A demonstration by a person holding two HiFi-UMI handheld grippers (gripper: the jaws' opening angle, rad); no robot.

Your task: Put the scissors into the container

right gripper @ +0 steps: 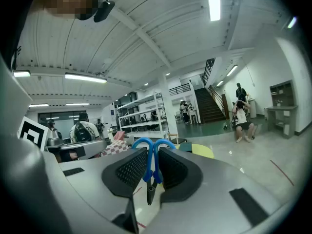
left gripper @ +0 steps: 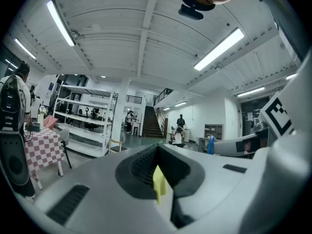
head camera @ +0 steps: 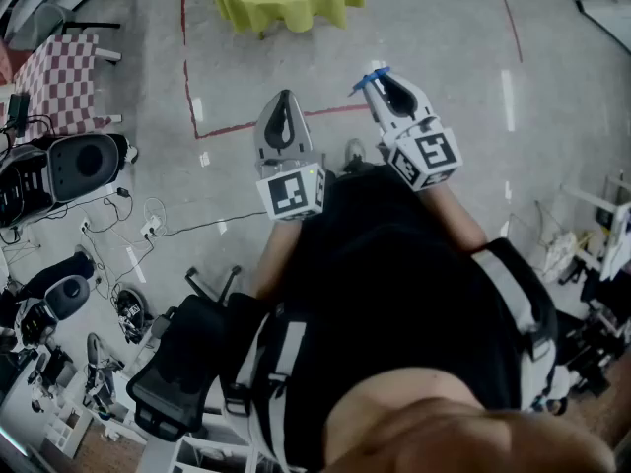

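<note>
**Fig. Both grippers raised over the floor (head camera: 444,57); scissors in the right one.**
Left gripper (head camera: 284,99), upper centre: jaws nearly together. Right gripper (head camera: 385,79), beside it, clamps the scissors (right gripper: 147,164). Their blue loop handles rise past the jaw tips and the dark blades point back toward the gripper body, so the long axis lies along the jaws.

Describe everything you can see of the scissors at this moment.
The scissors have blue, plastic-looking loop handles and short dark blades that look closed. They are clamped between the jaws of the right tool, with the handles poking out past the jaw tips and the blades pointing back toward that tool's camera. Only the jaw pads touch them. The head view shows them held in the air above the floor.
</note>
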